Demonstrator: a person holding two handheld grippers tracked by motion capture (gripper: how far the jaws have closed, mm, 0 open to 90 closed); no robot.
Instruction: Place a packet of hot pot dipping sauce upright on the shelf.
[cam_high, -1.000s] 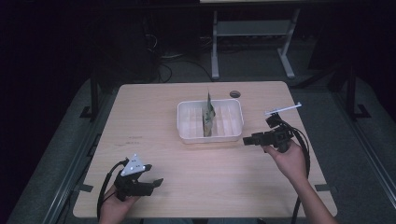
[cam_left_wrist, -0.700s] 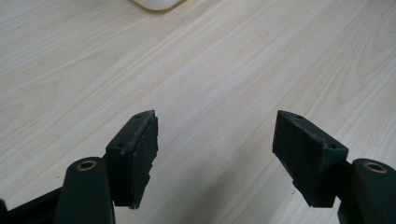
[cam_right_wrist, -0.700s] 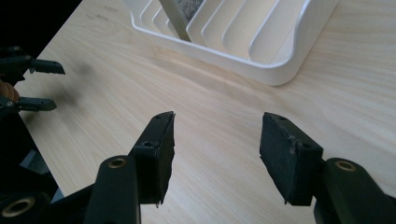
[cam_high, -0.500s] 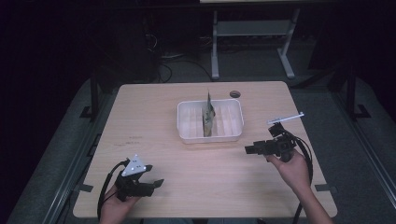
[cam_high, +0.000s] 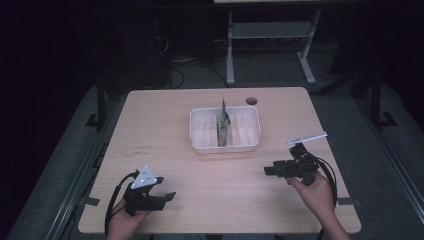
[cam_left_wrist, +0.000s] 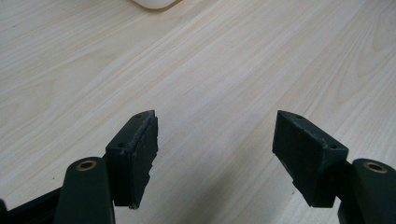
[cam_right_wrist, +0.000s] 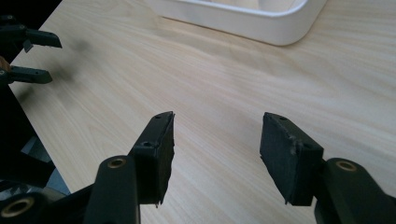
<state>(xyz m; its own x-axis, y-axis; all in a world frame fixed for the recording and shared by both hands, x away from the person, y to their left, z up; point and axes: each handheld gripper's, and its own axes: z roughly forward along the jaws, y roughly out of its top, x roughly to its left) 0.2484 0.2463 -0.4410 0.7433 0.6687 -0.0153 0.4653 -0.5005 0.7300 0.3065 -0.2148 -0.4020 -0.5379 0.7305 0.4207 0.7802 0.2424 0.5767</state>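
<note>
A white tray (cam_high: 225, 145) stands on the wooden table (cam_high: 165, 115), a little beyond the middle, and everything else can be placed from it. Inside the tray, about halfway along its length, a thin greenish piece (cam_high: 223, 125) stands upright on edge, its pointed top rising above the rim (what it is made of cannot be told). The right gripper (cam_high: 270, 171) is nearest the tray, off its near right corner and apart from it, held just above the bare wood with its jaws pointing across the table toward the left. In the right gripper view both jaws stand well apart with nothing between them, and the tray's rounded corner (cam_right_wrist: 280, 35) shows beyond them. The left gripper (cam_high: 167, 196) lies well away from the tray, off its near left corner by the table's near edge, with its grey three-cornered plate on top. Its jaws are spread wide too, with only bare wood between them.
</note>
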